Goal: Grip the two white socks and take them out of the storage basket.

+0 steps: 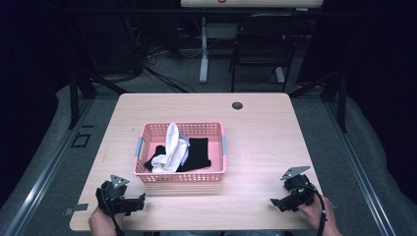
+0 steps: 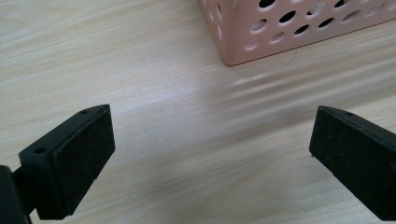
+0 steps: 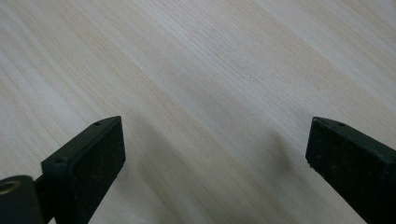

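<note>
table front: open | basket: blocks centre | sides: free

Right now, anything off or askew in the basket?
One white cloth sticks up above the pink basket rim instead of lying flat among the black pieces. Nothing spilled on the table; no visible damage.

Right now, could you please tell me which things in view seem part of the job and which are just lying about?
Likely job:
pink perforated plastic basket
white cloth
black cloth
left gripper, open
right gripper, open

Lying about:
black chair
floor cables
</note>
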A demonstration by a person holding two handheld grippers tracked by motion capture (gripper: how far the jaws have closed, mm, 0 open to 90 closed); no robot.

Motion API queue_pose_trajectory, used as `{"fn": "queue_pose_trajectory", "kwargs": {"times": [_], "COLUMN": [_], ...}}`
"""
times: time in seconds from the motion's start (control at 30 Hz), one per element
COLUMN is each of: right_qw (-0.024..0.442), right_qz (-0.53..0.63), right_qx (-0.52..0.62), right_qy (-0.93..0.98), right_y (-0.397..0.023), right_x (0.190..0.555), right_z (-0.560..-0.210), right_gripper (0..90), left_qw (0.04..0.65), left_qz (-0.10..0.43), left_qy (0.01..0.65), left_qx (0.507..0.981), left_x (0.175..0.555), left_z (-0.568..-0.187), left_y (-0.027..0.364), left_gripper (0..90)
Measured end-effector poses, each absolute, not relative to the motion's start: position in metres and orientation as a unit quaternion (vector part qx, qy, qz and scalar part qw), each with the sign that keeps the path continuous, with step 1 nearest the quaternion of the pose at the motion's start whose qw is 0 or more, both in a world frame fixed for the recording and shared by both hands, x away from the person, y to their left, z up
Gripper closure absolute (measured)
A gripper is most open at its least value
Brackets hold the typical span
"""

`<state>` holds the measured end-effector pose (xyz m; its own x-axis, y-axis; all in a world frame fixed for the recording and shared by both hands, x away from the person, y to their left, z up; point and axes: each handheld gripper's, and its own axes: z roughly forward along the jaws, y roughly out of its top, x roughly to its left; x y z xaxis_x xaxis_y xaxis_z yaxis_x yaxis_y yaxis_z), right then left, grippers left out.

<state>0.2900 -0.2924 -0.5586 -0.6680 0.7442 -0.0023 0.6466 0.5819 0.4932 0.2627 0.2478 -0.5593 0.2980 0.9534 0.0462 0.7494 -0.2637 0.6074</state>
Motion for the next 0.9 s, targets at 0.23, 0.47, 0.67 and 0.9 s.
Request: {"fn": "queue_pose_trajectory", "kwargs": {"times": [0.23,0.47,0.67,0.9], "right_qw": [0.103,0.099,0.096,0.101], "right_qz": [0.228,0.230,0.232,0.228], "right_qx": [0.392,0.390,0.382,0.373], "right_qy": [0.885,0.886,0.889,0.894], "right_y": [-0.292,-0.289,-0.287,-0.283], "right_x": [0.289,0.290,0.293,0.293], "right_z": [-0.558,-0.559,-0.560,-0.560], "right_gripper": [3.9,4.0,4.0,4.1], "left_qw": [0.246,0.240,0.231,0.232], "left_qz": [0.209,0.212,0.215,0.213], "left_qy": [0.553,0.560,0.562,0.558], "left_qx": [0.768,0.764,0.764,0.768], "left_x": [0.262,0.261,0.260,0.257], "left_z": [-0.559,-0.559,-0.557,-0.549], "left_y": [0.249,0.251,0.251,0.251], "left_gripper": [0.3,0.3,0.3,0.2]}}
